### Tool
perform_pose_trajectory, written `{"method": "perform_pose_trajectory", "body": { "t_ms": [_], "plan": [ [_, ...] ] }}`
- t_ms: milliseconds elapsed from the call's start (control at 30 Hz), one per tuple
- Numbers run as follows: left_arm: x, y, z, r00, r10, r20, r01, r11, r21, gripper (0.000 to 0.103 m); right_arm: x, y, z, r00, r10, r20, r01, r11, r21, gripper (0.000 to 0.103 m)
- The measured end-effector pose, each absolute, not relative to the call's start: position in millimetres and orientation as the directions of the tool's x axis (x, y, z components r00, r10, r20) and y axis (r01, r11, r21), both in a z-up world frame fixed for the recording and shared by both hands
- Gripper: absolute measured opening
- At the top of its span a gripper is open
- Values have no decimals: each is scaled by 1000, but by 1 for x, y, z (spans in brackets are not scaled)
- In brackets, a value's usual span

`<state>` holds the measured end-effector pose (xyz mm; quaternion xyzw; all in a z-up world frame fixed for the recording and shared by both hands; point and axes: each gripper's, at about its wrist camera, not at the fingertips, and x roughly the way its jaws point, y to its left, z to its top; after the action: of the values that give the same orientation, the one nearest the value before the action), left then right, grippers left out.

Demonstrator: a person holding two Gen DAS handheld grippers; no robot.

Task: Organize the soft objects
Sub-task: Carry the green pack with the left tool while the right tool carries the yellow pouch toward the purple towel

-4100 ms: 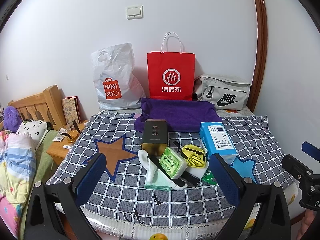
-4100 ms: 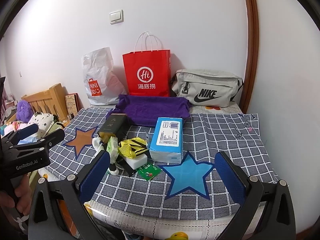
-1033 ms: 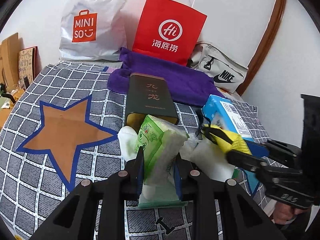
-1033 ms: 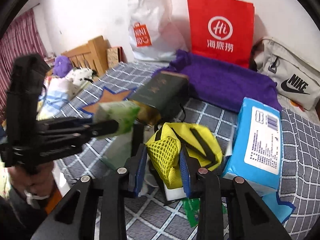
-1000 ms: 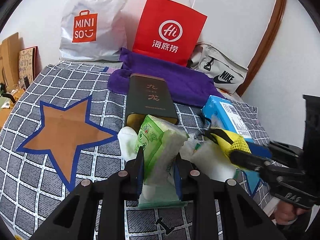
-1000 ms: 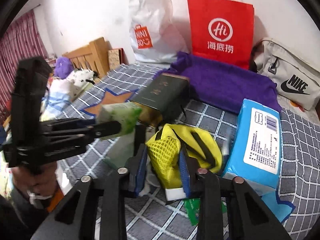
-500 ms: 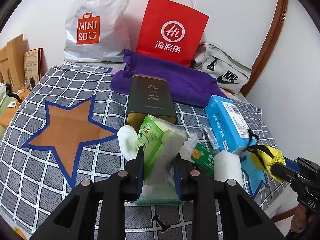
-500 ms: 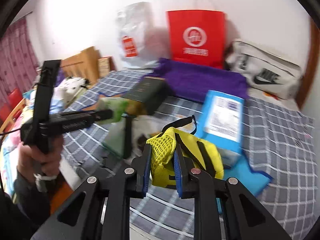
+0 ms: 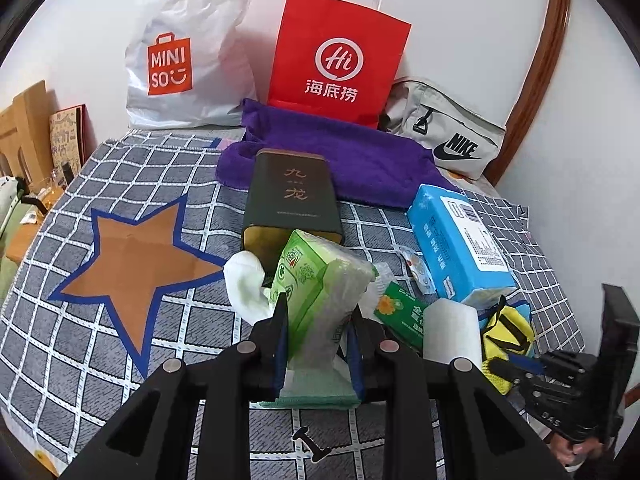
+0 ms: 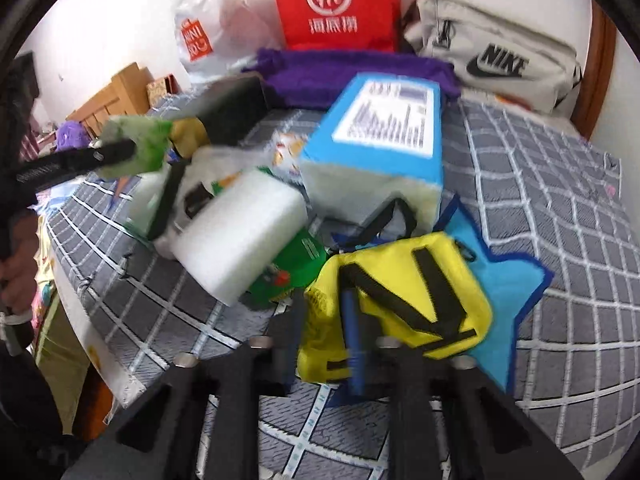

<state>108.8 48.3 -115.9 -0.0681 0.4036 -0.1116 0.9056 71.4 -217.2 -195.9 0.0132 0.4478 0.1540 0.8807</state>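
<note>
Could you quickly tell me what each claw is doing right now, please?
Left claw: closed on the green tissue pack.
Right claw: has just been closing, gripping the yellow mesh pouch.

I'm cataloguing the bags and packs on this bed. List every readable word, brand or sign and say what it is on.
"MINI SO" with a smile: white plastic bag.
"Hi" and "海底捞": red paper bag.
"NIKE" with swoosh: grey waist bag.
"九" and "龙": dark tin.
Blue tissue pack: barcode, print too small.
Green tissue pack: print unreadable.
</note>
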Motion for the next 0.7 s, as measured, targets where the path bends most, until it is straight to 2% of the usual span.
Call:
{"method": "perform_pose_trajectory", "body": {
  "t_ms": [500, 700],
  "plan": [
    [120, 44, -79, 674, -249, -696, 153, 968, -198, 23, 49, -238, -113, 645, 328, -690, -280, 942, 185, 12],
    [133, 45, -66, 680, -244, -692, 150, 969, -195, 23, 67, -241, -84, 683, 325, -654, -287, 943, 168, 12]
  ]
}}
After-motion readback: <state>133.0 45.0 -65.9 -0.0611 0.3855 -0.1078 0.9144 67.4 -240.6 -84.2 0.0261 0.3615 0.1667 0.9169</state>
